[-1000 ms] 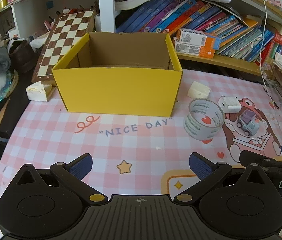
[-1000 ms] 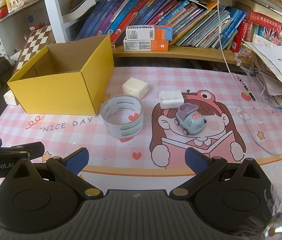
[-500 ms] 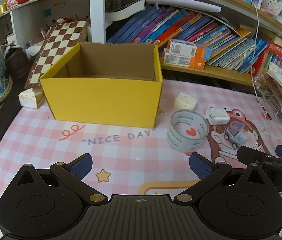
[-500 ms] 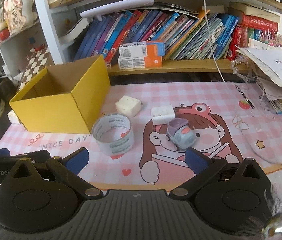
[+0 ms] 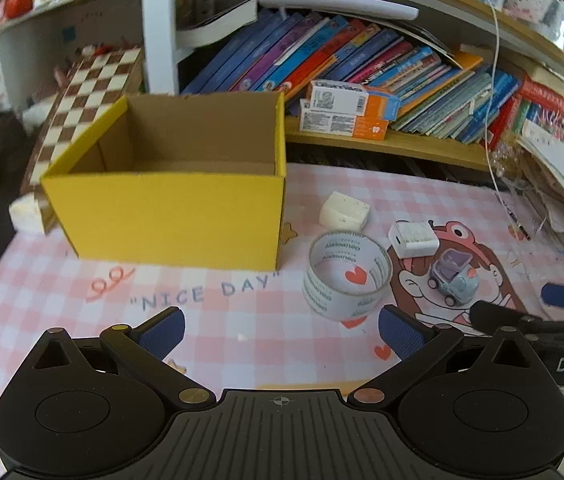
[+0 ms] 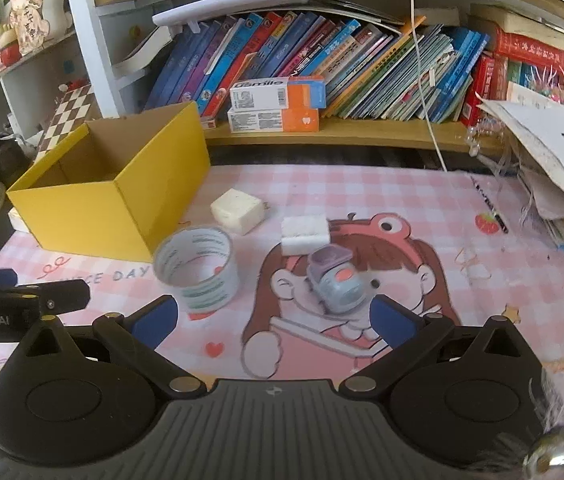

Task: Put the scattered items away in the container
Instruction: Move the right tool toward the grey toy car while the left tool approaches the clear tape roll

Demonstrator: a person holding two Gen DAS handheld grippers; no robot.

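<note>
Right wrist view: right gripper point(image 6: 272, 318) jaws spread, empty, w/ toy car point(image 6: 335, 285) just ahead on desk point(image 6: 462, 280). Left gripper point(image 5: 280, 328) jaws spread too, nothing held. Tape roll point(image 5: 345, 274), eraser point(image 5: 344, 211), white charger point(image 5: 413, 238) lie beside yellow box point(image 5: 170, 216).

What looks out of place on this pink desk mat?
Four small things lie loose beside the empty yellow box: a tape roll standing on its edge, a cream block, a white charger and a toy car. Nothing looks spilled or broken.
</note>
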